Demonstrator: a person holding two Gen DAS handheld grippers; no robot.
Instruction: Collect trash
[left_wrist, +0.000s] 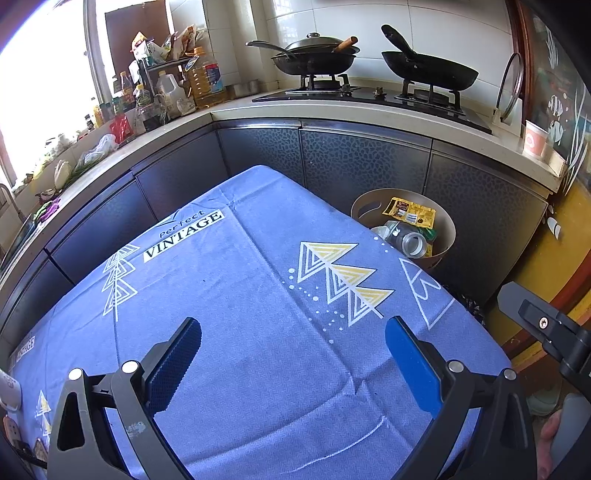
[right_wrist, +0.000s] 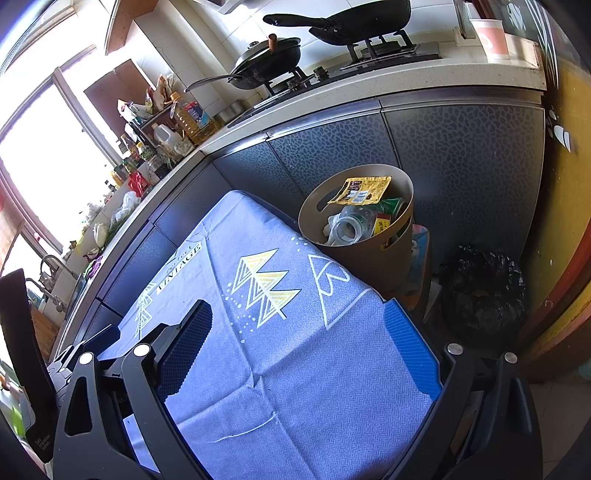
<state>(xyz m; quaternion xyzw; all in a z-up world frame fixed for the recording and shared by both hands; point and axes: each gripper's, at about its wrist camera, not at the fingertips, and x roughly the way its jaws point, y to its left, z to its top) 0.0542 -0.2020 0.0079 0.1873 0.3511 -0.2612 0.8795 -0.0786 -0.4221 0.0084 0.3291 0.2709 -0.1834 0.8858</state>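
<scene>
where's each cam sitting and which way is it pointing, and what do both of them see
Left wrist: rides the open left gripper, facing across the blue tablecloth toward the stove; part of a hand shows bottom right.
Right wrist: rides the open right gripper, above the cloth's right edge, angled toward the tan bin and black bag.
Shared: tablecloth, bin with its yellow packet, stove pans.

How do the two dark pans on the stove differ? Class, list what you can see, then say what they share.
The left pan has a lid on it and a wooden-handled tool resting across it; the right pan is uncovered. The left pan's long handle runs out roughly level to the left; the right pan's handle angles steeply upward. Both are black and each sits on its own burner of the stove.
</scene>
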